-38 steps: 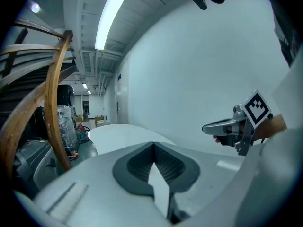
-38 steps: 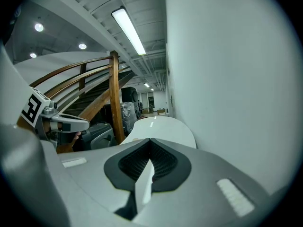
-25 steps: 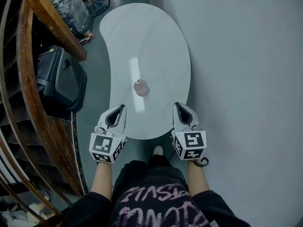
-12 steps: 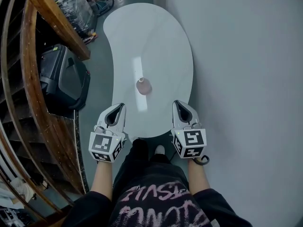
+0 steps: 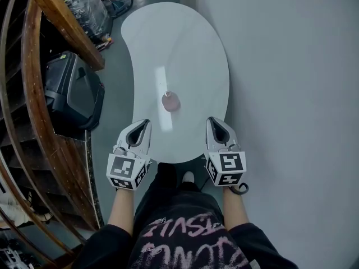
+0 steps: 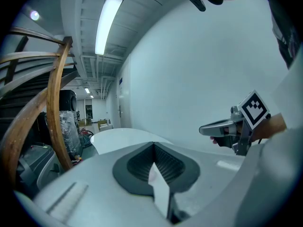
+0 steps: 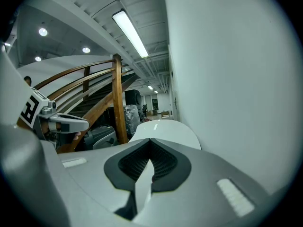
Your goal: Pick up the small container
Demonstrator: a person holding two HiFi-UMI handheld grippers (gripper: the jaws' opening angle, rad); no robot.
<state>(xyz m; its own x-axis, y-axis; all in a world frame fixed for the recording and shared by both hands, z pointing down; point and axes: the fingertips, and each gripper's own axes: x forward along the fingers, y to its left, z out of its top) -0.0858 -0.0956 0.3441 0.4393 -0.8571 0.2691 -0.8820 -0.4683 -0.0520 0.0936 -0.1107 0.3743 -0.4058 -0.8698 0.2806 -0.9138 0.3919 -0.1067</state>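
A small pinkish container (image 5: 170, 101) stands near the middle of a white kidney-shaped table (image 5: 190, 49). Both grippers hover over the table's near edge, short of the container and apart from it. My left gripper (image 5: 147, 122) is to the container's near left, my right gripper (image 5: 211, 120) to its near right. Each has its jaws pressed together with nothing between them. In the left gripper view the left gripper (image 6: 153, 145) hides the container, and the right gripper (image 6: 222, 126) shows at the side. The right gripper view shows the right gripper (image 7: 150, 142), the table (image 7: 163, 129) and the left gripper (image 7: 71, 123).
A curved wooden stair rail (image 5: 33, 105) runs down the left, with a black case (image 5: 73, 91) beside it on the floor. Wrapped bags and cables (image 5: 84, 4) lie beyond the table's far left. A plain wall (image 5: 291, 94) borders the table's right side. A person's shoe (image 5: 188, 178) shows under the near edge.
The view has shifted slightly, so the table and container sit a little farther up the frame. A leg has stepped forward under the table edge. Both grippers hold almost the same place.
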